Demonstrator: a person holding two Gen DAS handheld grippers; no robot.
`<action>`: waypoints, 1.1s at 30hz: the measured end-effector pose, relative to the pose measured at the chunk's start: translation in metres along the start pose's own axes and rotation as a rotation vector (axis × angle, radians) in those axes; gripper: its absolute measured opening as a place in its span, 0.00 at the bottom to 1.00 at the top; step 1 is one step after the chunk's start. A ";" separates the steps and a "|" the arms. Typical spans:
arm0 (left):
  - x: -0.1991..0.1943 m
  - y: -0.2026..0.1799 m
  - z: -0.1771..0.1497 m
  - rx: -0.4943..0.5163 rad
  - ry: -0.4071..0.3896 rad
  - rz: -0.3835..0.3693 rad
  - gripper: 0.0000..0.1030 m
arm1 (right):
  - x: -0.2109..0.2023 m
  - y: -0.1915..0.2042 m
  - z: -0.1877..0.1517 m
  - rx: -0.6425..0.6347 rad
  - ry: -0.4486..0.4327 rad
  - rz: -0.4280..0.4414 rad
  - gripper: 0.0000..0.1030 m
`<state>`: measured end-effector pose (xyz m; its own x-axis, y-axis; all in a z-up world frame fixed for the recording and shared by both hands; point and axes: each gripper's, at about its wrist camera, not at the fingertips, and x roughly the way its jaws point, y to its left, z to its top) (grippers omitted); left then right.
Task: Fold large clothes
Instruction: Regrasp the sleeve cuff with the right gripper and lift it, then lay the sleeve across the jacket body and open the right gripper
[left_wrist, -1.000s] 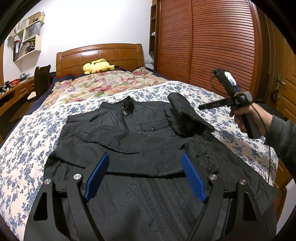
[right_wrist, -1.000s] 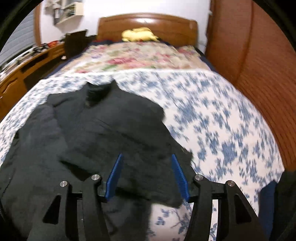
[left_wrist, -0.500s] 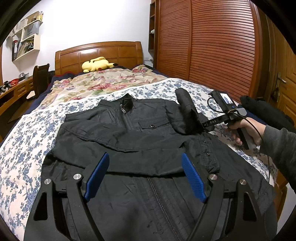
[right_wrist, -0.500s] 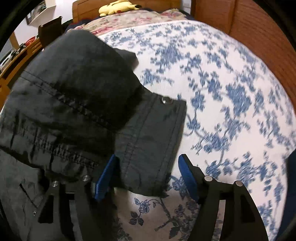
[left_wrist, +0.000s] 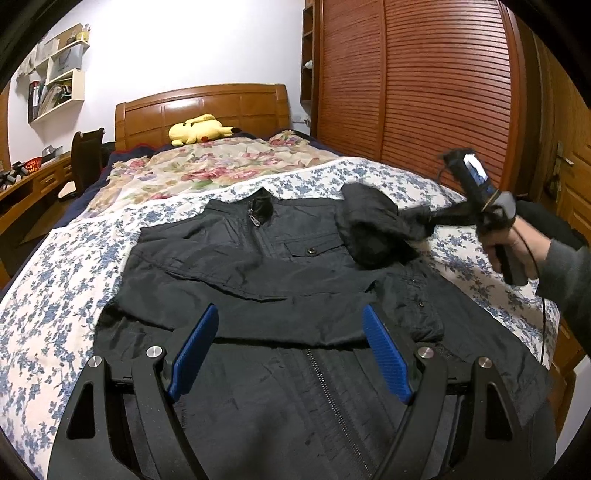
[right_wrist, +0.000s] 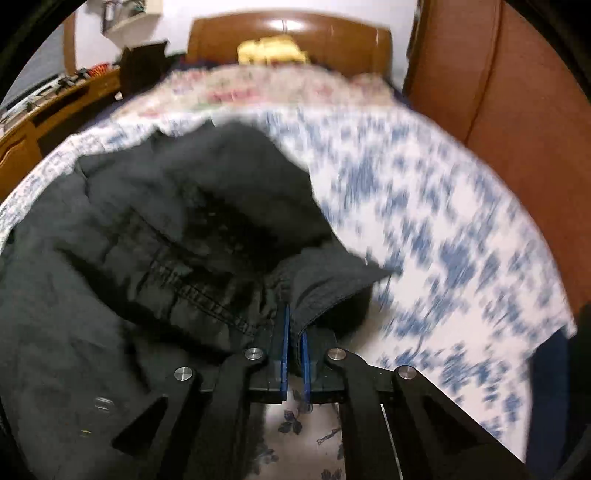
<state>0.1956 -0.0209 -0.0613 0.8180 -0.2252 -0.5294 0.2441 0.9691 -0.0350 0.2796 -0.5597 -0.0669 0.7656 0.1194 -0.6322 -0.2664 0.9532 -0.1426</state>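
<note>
shelves: white wall shelf (left_wrist: 61, 88) up by the headboard is holding books/papers, can't make out more than that. red basket (left_wrist: 31, 165) is sitting on the desk at left, contents too small to tell.

jacket: black jacket (left_wrist: 280, 280) is lying face-up on the bed (left_wrist: 55, 280), on the blue-flower sheet, collar pointing toward the headboard. front zipper is running down the middle, chest pocket w/ a button showing. one sleeve is lying folded across the chest, fabric looking kinda shiny + wrinkled.

right sleeve: sleeve (right_wrist: 236, 206) is bunching up into a hump, cuff end lifting off the sheet.

right gripper: right gripper (right_wrist: 293, 345) is clamping on the sleeve cuff; jaws have just been closing, pads are now pinched together w/ the fabric btwn them. view's pretty blurry tho.

left gripper: left gripper (left_wrist: 291, 354) is hovering over the lower half of the jacket, jaws wide apart, not gripping anything.

other: yellow plush (left_wrist: 199, 129) is lying by the headboard.
</note>
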 end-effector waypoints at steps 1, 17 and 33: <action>-0.004 0.002 0.000 -0.002 -0.008 0.003 0.79 | -0.013 0.004 0.007 -0.014 -0.031 -0.007 0.05; -0.066 0.065 -0.012 -0.062 -0.087 0.076 0.79 | -0.184 0.127 0.062 -0.290 -0.303 0.006 0.04; -0.092 0.115 -0.027 -0.123 -0.103 0.149 0.79 | -0.194 0.213 0.042 -0.513 -0.267 0.223 0.04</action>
<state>0.1346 0.1135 -0.0395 0.8907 -0.0813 -0.4472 0.0563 0.9960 -0.0689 0.0986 -0.3688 0.0573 0.7612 0.4292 -0.4861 -0.6341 0.6499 -0.4190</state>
